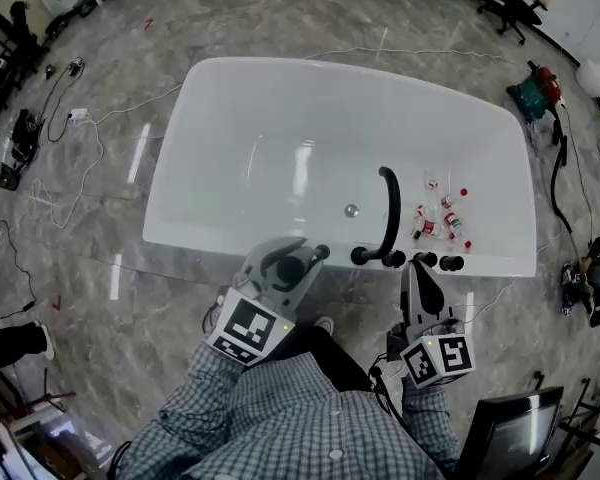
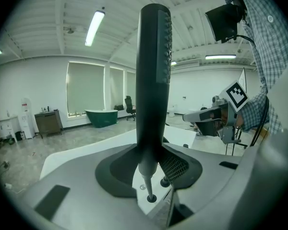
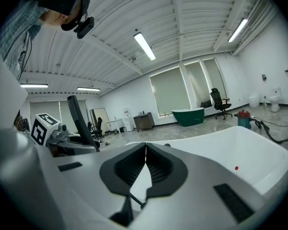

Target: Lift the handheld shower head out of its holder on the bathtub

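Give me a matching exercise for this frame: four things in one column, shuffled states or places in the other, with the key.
1. left gripper
2. right gripper
3. black faucet
4. small red-and-white items

A. lying inside the bathtub
B. shut on the shower head
C. arching up from the near rim
D. shut, nothing between its fingers

Pairs: 1-B, 2-D, 3-C, 4-A

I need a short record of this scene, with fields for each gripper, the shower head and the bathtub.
left gripper: shut on the shower head, low on its handle
right gripper: shut, nothing between its jaws
shower head: black, standing upright between the left jaws
bathtub: white; small red-and-white items lie inside, beside the black spout
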Motion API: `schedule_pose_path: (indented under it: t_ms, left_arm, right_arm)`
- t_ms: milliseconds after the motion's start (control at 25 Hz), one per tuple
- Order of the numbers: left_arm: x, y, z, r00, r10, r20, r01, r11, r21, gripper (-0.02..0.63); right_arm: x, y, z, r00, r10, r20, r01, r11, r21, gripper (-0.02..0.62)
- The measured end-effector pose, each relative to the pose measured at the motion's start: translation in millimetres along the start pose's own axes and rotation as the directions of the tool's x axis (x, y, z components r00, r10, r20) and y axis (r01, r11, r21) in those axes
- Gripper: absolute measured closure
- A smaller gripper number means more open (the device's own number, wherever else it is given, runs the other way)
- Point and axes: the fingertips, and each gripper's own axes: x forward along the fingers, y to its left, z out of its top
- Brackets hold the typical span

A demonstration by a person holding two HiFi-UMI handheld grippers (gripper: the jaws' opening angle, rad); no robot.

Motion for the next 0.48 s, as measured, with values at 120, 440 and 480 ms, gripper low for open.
schedule_pose_path:
  t_ms: [120, 440, 480]
  left_arm:
    - [-8.6, -1.6, 9.9, 1.000, -0.001, 0.012, 0.001, 1.000, 0.001, 0.482]
    - [-31.2, -2.4, 35.6, 0.999, 0.005, 0.038, -0.005, 1.000, 0.012, 0.482]
    - [-32.9, -2.8, 38.0, 0.999, 0.006, 0.040, -0.007, 1.000, 0.012, 0.482]
  right_arm:
    - [-1.1, 3.1, 9.0, 1.000, 0.005, 0.015, -0.004, 1.000, -0.021, 0.580]
    - [-0.5, 10.7, 41.5, 0.998, 0.020, 0.053, -0.017, 0.997, -0.070, 0.580]
    - [-0.3, 11.2, 45.3, 0.998, 0.022, 0.056, -0.018, 0.997, -0.076, 0.580]
